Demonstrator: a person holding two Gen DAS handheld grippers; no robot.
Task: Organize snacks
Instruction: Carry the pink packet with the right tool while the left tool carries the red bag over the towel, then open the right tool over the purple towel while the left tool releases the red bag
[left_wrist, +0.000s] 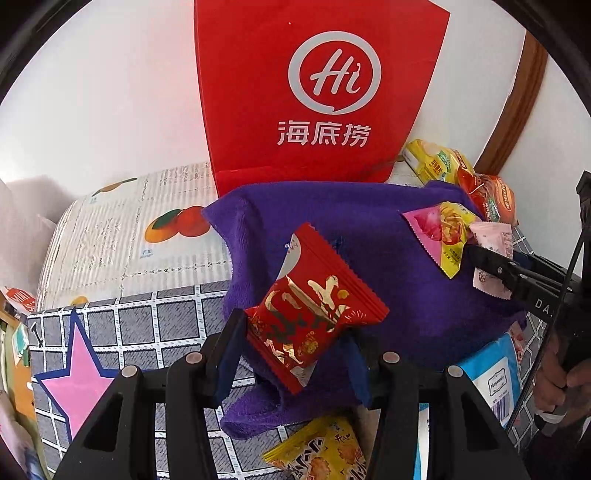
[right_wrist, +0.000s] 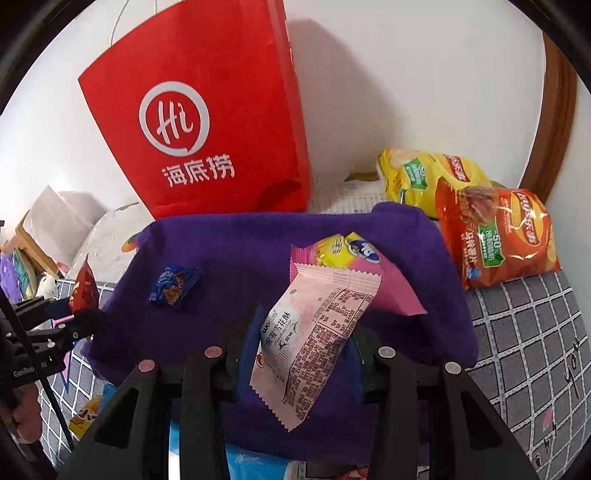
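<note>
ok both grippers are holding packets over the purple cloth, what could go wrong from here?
1. The left gripper pinches the red packet near one end; it may swing or slip.
2. The right gripper holds the pale pink packet tilted, low over the pink-yellow packet; lowering could knock it.

Left gripper: jaws closed on red snack packet, clamped at packet's lower end, packet tilted up and right, held clear above purple cloth. Seen from right wrist view, left gripper sits over cloth's left edge, hand on handle partly visible.

Right gripper: jaws closed on pale pink snack packet, packet tilted, lifted off cloth. From left wrist view, right gripper over cloth's right edge, hand wrapped round handle.
</note>
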